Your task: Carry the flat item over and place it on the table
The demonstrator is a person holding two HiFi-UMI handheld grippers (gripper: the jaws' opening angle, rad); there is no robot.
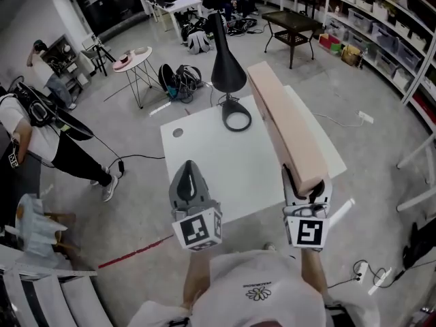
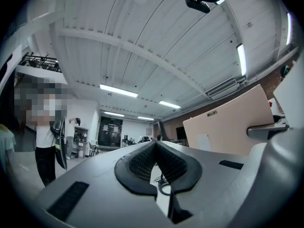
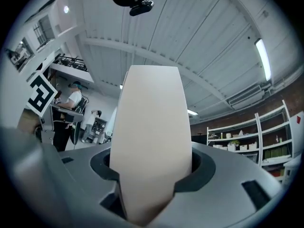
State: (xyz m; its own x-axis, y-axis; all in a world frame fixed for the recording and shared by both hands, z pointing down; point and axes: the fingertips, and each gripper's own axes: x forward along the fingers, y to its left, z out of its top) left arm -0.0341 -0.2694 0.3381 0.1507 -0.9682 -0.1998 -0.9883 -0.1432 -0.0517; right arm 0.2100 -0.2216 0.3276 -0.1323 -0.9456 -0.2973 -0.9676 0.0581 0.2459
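Note:
The flat item (image 1: 286, 125) is a long pale pink-beige panel. My right gripper (image 1: 306, 182) is shut on its near end, and the panel slants up and away over the right side of the white table (image 1: 218, 172). In the right gripper view the panel (image 3: 152, 127) fills the gap between the jaws of that gripper (image 3: 151, 167) and rises toward the ceiling. My left gripper (image 1: 191, 172) hovers over the table's near edge, shut with nothing in it. Its tips (image 2: 155, 144) meet in the left gripper view, where the panel (image 2: 228, 127) shows at the right.
A black desk lamp (image 1: 228, 73) with a ring base stands at the table's far edge. A person (image 1: 41, 131) stands at the left. Beyond are a small round table (image 1: 134, 60), bags on the floor (image 1: 180, 80), a dark table (image 1: 291, 22) and shelves (image 1: 388, 26).

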